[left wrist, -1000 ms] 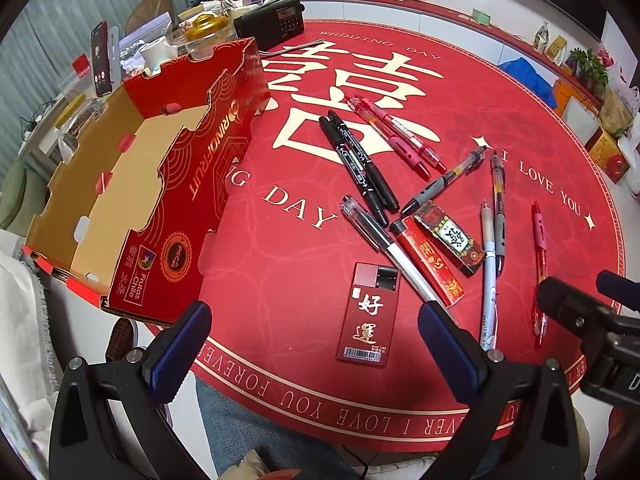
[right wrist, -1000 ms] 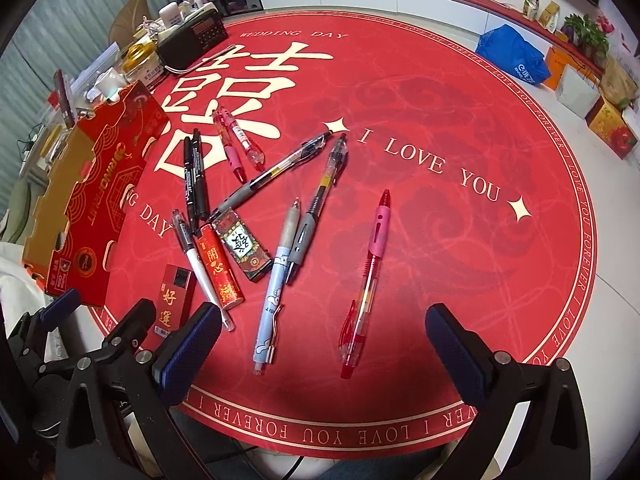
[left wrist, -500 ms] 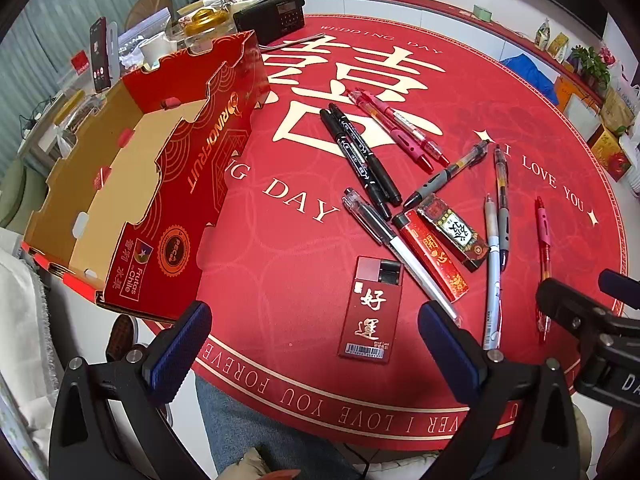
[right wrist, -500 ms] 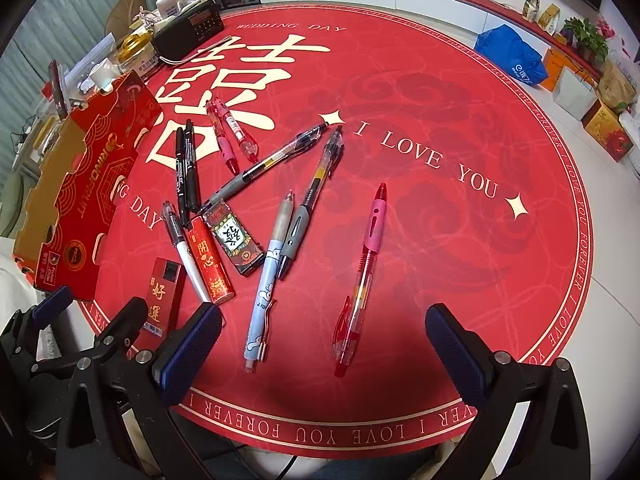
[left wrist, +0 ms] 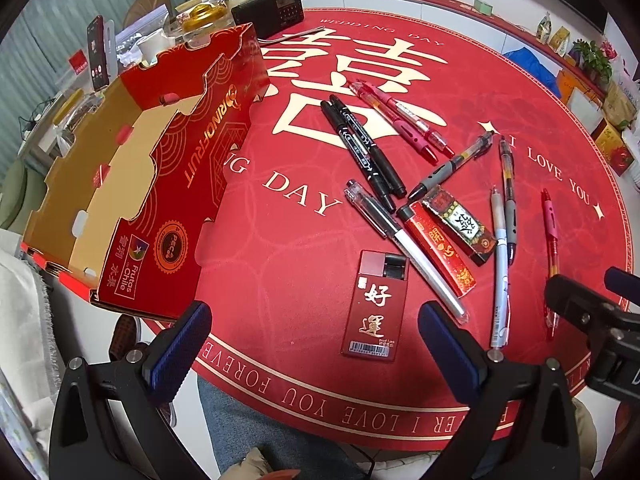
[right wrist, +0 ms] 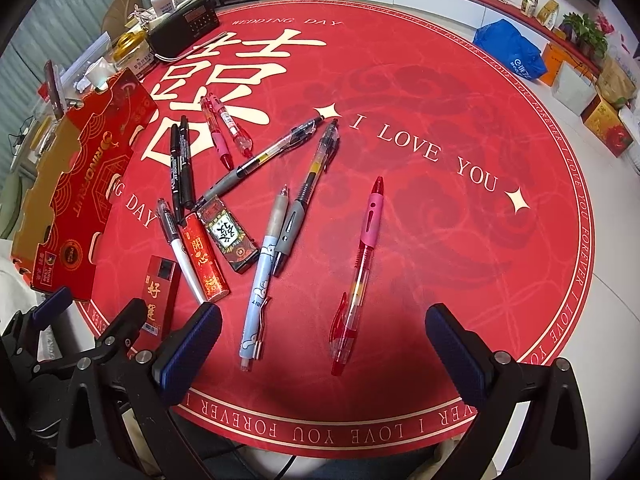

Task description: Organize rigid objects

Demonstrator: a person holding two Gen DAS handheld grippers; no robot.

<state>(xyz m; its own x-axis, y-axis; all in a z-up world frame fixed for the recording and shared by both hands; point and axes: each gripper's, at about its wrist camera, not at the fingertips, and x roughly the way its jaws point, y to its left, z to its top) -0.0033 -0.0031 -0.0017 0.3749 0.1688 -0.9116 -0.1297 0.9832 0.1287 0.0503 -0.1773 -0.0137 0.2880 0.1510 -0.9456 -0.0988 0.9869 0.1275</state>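
Several pens and three small boxes lie on a round red mat (left wrist: 320, 240). A flat red box with gold characters (left wrist: 374, 305) lies just beyond my left gripper (left wrist: 316, 340), which is open and empty. A red and pink pen (right wrist: 358, 276) and a light blue pen (right wrist: 262, 280) lie just ahead of my right gripper (right wrist: 324, 344), also open and empty. Two black markers (left wrist: 362, 152), two red pens (left wrist: 400, 118), grey-grip pens (right wrist: 304, 196), a white pen (left wrist: 404, 246) and two more small boxes (left wrist: 452, 236) lie mid-mat. An open red cardboard tray (left wrist: 132, 184) stands left.
A black radio (left wrist: 272, 12), a phone (left wrist: 98, 54), cups and clutter sit behind the tray. A blue bag (right wrist: 510, 54) and boxes (right wrist: 608, 128) lie on the floor at the right. The mat's near edge (left wrist: 360, 420) is just below both grippers.
Both grippers have drifted slightly forward over the mat, so the objects sit a little closer. Both stay open and nothing was grasped.
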